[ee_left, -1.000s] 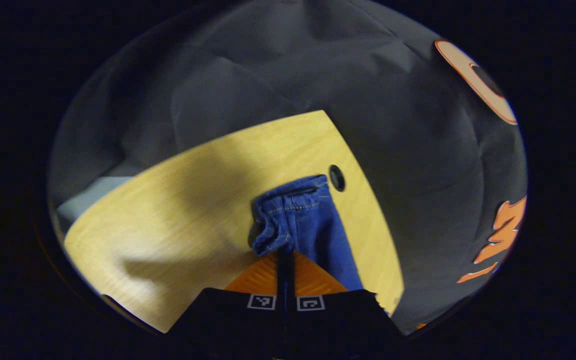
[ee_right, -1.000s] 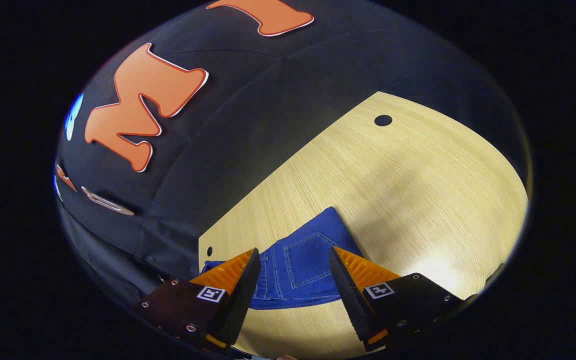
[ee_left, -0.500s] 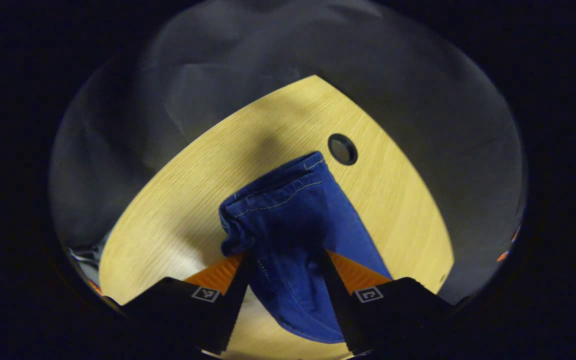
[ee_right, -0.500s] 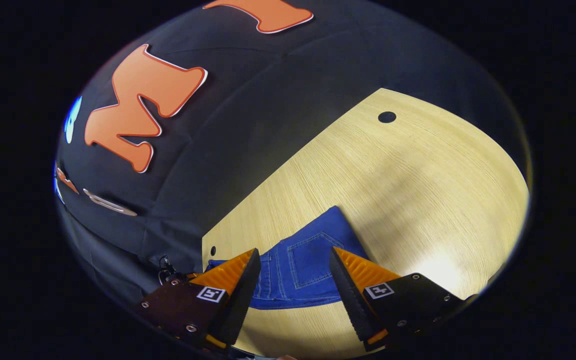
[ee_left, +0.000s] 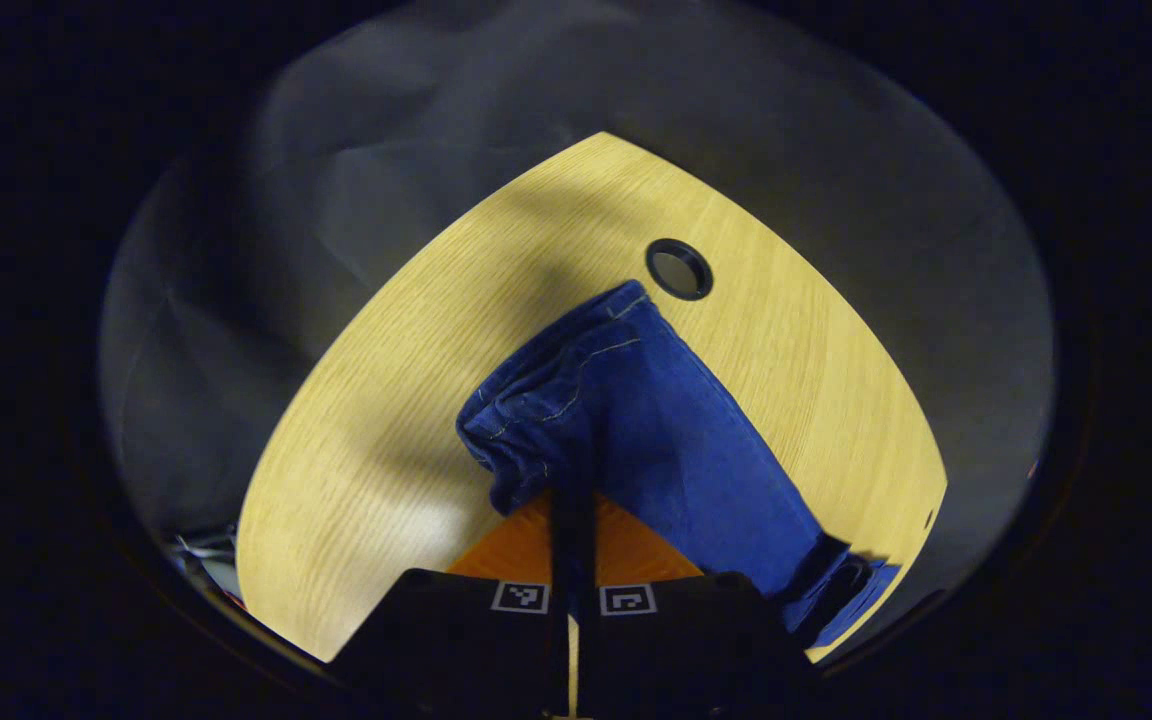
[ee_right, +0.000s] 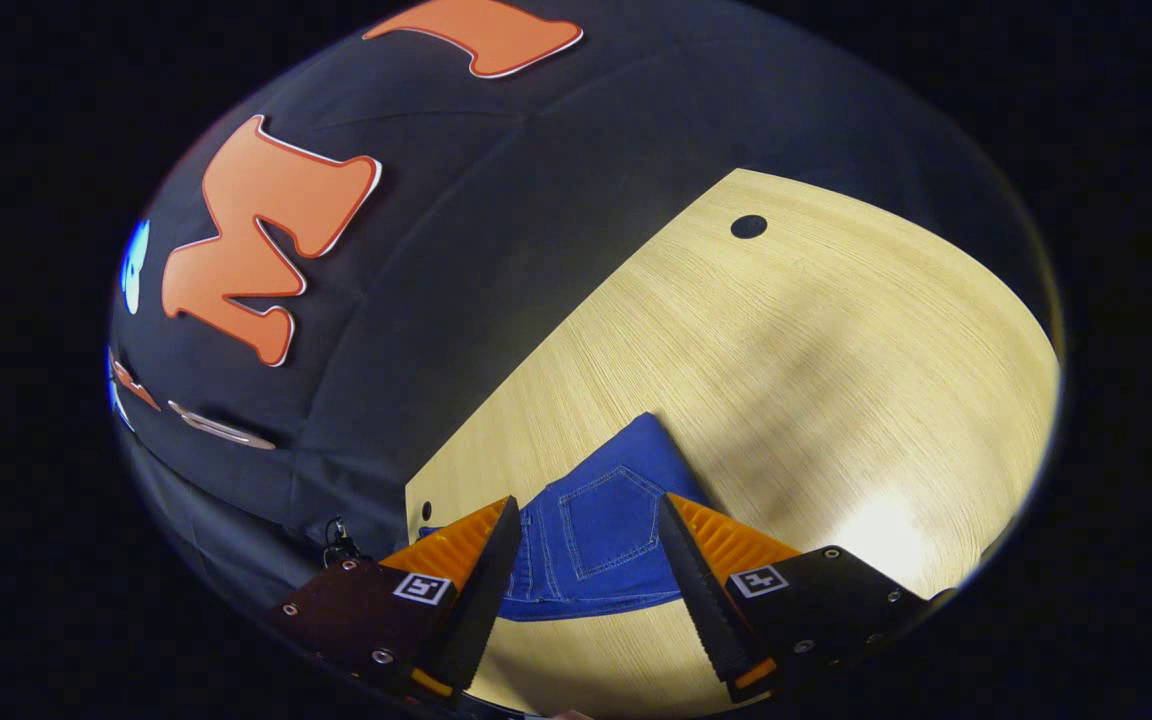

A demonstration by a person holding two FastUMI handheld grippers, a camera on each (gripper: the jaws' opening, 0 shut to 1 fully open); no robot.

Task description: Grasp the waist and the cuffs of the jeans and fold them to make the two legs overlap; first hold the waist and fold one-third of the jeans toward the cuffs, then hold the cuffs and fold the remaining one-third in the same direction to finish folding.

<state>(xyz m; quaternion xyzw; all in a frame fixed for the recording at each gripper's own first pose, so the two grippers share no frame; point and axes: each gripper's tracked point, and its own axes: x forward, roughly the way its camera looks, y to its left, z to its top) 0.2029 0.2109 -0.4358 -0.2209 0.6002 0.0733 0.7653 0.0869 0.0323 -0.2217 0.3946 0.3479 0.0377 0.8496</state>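
1. The jeans (ee_left: 636, 420) lay on the wooden table (ee_left: 386, 400), stretched from the round hole (ee_left: 679, 269) in the tabletop toward the near edge.
2. The left gripper (ee_left: 573, 500) had its fingers clenched together on the bunched cuff end (ee_left: 521, 425) of the jeans, on the side away from the round hole.
3. In the left gripper view, the far cuff corner lay just beside the round hole, not touching it.
4. The right gripper (ee_right: 586, 545) had its fingers spread wide and grasped nothing; it hovered above the jeans.
5. In the right gripper view, the back pocket (ee_right: 608, 520) of the jeans was seen between the two fingers, and the fabric lay flat near the table edge, well apart from the hole (ee_right: 748, 226).
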